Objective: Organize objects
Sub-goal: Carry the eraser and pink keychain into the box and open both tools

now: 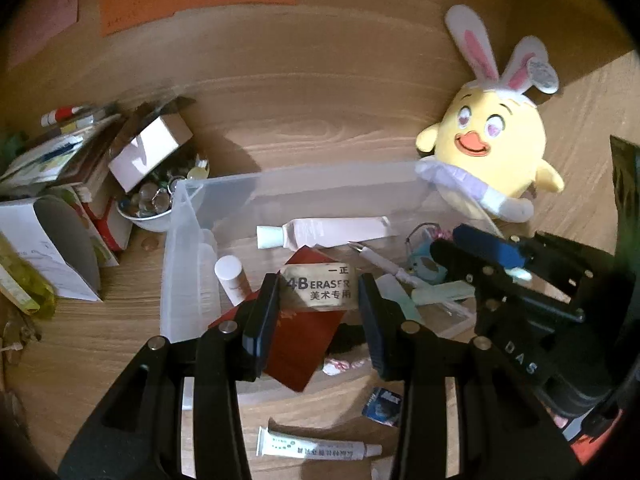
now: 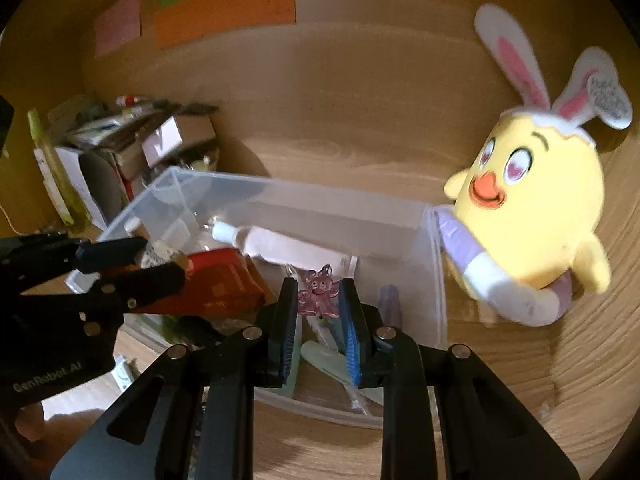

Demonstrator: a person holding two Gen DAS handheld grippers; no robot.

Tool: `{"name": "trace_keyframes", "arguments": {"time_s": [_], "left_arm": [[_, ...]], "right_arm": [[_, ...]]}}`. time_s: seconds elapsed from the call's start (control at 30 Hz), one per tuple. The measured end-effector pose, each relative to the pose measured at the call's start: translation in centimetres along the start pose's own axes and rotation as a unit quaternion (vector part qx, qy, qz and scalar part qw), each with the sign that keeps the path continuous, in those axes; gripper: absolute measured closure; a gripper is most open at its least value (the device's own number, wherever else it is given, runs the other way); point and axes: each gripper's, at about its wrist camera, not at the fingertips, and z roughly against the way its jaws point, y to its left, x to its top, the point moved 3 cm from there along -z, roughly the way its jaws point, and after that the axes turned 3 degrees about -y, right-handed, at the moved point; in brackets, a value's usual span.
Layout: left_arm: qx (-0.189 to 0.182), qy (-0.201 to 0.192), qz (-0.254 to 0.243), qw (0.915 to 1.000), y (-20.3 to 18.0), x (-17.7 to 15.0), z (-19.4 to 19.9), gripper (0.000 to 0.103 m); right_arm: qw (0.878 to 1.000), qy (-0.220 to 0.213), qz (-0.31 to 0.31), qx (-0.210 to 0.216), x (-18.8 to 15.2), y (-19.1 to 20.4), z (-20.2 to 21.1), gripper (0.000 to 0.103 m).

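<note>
Both grippers hang over the clear plastic bin [image 1: 188,240]. The left gripper [image 1: 319,300], jaws partly apart, clamps a 4B eraser [image 1: 320,286] above the bin's near side; the right gripper [image 2: 319,300], jaws nearly closed, pinches a small pink glass figure [image 2: 319,292] above its middle. Best to lower each well inside the walls, clear of the other gripper, then release gently so the glass neither drops nor chips.

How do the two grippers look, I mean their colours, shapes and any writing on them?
Both are black plastic, with two flat fingers on forked linkage arms joined by silver round pins. The left gripper shows blue ribbed pads; its body reads "GenRobot.AI" in the right wrist view. The right gripper has a blue ribbed pad too; its body reads "DAS". No sleeves or cables are visible.
</note>
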Motion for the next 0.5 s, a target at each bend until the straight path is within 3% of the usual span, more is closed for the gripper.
{"name": "trace_keyframes", "arguments": {"time_s": [0.23, 0.37, 0.5], "left_arm": [[-0.005, 0.003, 0.005, 1.0, 0.2, 0.0, -0.1, 0.064], [-0.006, -0.01, -0.003, 0.9999, -0.1, 0.1, 1.2, 0.057], [-0.007, -0.032, -0.011, 0.9994, -0.4, 0.2, 3.4, 0.045]], "right_arm": [[1.0, 0.016, 0.014, -0.005, -0.6, 0.4, -1.2, 0.084], [1.0, 0.014, 0.024, -0.013, -0.4, 0.8, -0.9, 0.083], [1.0, 0.009, 0.019, -0.006, 0.0, 0.7, 0.1, 0.065]]}}
